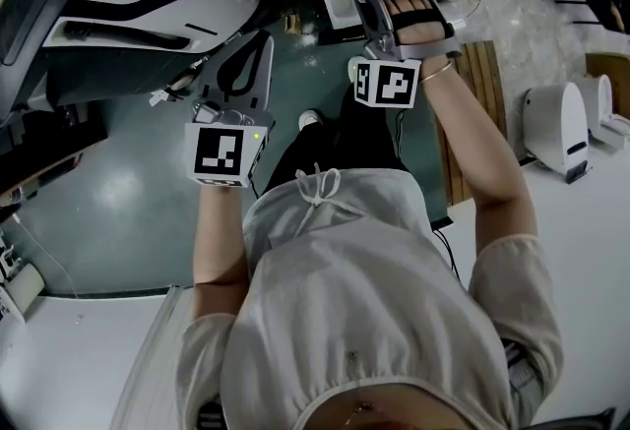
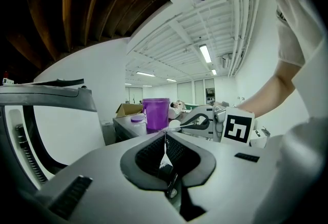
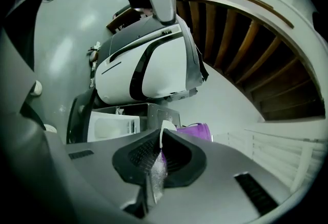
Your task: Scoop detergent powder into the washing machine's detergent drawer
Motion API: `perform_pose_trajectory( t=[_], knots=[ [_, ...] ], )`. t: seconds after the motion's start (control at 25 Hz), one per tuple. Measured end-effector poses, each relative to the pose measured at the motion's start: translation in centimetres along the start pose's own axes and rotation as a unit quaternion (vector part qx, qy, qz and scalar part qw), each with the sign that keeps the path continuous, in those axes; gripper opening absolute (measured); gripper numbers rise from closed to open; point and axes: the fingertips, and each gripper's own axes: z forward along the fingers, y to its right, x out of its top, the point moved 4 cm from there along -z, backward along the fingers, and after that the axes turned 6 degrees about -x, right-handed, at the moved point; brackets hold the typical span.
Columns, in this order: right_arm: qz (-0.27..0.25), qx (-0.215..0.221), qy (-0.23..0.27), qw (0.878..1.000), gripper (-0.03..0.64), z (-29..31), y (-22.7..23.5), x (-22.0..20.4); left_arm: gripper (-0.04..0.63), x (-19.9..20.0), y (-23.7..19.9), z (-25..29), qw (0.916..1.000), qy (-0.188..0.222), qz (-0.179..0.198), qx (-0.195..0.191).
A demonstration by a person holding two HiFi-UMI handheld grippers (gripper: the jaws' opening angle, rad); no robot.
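The right gripper [image 3: 160, 146] is clamped on the scoop [image 3: 165, 126] by the drawer [image 3: 110, 128]; tilting early could spill powder beside the drawer. The left gripper [image 2: 165, 138] has its jaws together

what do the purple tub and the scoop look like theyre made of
Purple tub: likely plastic. The colour is even, the wall smooth with a faint sheen, and the rim looks moulded.
Scoop: probably plastic too. It has a matte white bowl and a clear, speckled handle clamped in the right hand-held gripper. The speckles may be powder; that is too small to tell.
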Motion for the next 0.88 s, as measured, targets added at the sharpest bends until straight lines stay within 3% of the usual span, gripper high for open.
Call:
perform_pose_trajectory(
  t=[0.16,0.44,0.72,0.88],
  knots=[
    [0.081,0.03,-0.013,0.996,0.011,-0.6,0.7,-0.5,0.026,0.4,0.2,-0.1,0.9998,-0.02,0.001,-0.003],
    [0.234,0.028,-0.024,0.971,0.011,-2.1,3.1,-1.1,0.027,2.6,-0.4,0.1,0.9996,0.013,0.02,0.011],
    [0.402,0.019,-0.001,0.915,0.011,-3.8,7.9,-1.0,0.026,5.4,-0.7,0.0,0.9991,0.008,0.031,0.028],
    [0.466,0.013,0.026,0.884,0.011,-4.6,10.6,-1.1,0.026,7.5,-1.0,0.3,0.9973,0.039,0.049,0.038]
  ],
)
